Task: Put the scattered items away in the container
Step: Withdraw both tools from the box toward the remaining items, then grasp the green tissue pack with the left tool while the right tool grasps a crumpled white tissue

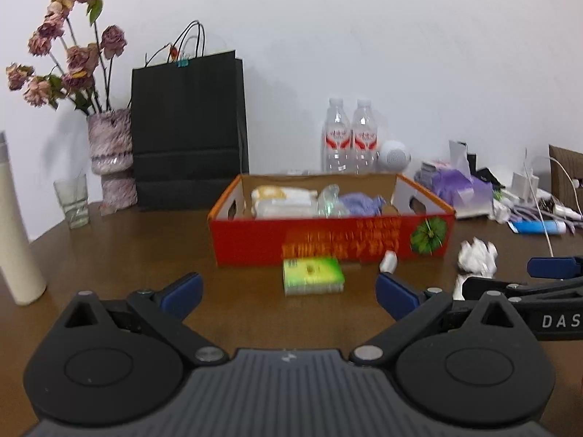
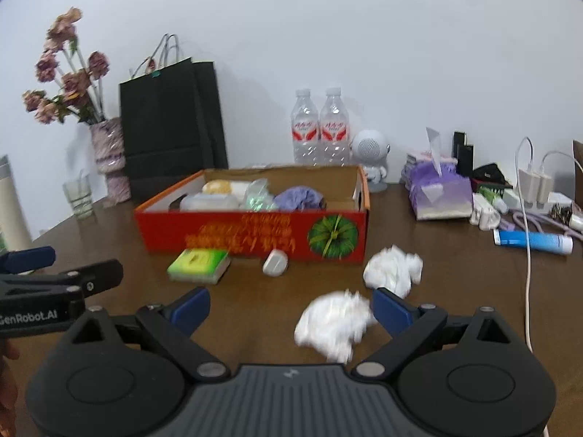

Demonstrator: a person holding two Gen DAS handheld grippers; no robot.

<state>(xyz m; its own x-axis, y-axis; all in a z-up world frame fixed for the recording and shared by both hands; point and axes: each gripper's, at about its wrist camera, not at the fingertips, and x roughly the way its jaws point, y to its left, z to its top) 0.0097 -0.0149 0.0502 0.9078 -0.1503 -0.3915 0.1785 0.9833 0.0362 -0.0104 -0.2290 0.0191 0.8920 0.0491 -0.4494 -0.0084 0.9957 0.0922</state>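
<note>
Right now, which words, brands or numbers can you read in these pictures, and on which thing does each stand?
"DAS": on the right gripper, cut off by the frame edge.
"GenRobot.AI": on the left gripper.
Orange characters on the red box: too blurred.
Red labels on the water bottles: too blurred.
Green packet: print unreadable.

Bare table (image 1: pixel 145 247) is lying open before my left tongs, while the green packet (image 1: pixel 313 276), white plug (image 1: pixel 388 261) and red box (image 1: pixel 328 244) are blocking straight ahead.
</note>
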